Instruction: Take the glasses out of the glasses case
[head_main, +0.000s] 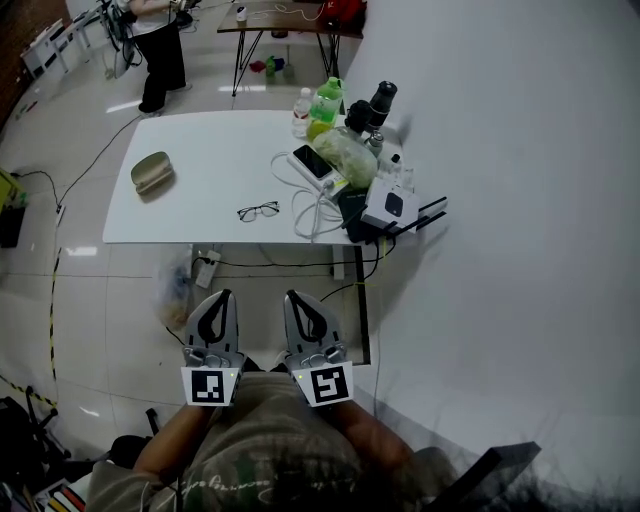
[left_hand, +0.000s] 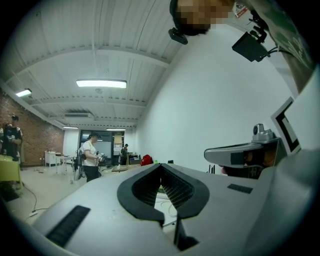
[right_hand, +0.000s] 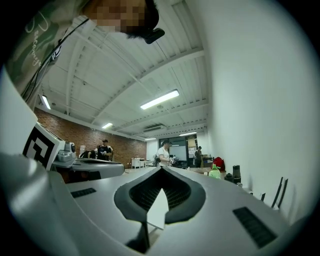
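The rounded olive glasses case (head_main: 152, 172) lies closed on the smooth white surface (head_main: 210, 145) (its inside hidden from us). Our left claw (head_main: 221, 296), at 6 o'clock, is pinched together, empty. Thin dark-framed glasses (head_main: 258, 210) lie at the case's 4 o'clock, apart. Our right claw (head_main: 293, 297) is likewise closed, empty.

Bright overhead striplights (left_hand: 101, 83), fisheye-warped edges

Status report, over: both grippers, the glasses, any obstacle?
Left gripper, right gripper: shut, empty, short of table. Glasses on table, apart from closed glasses case. Nothing covers them.
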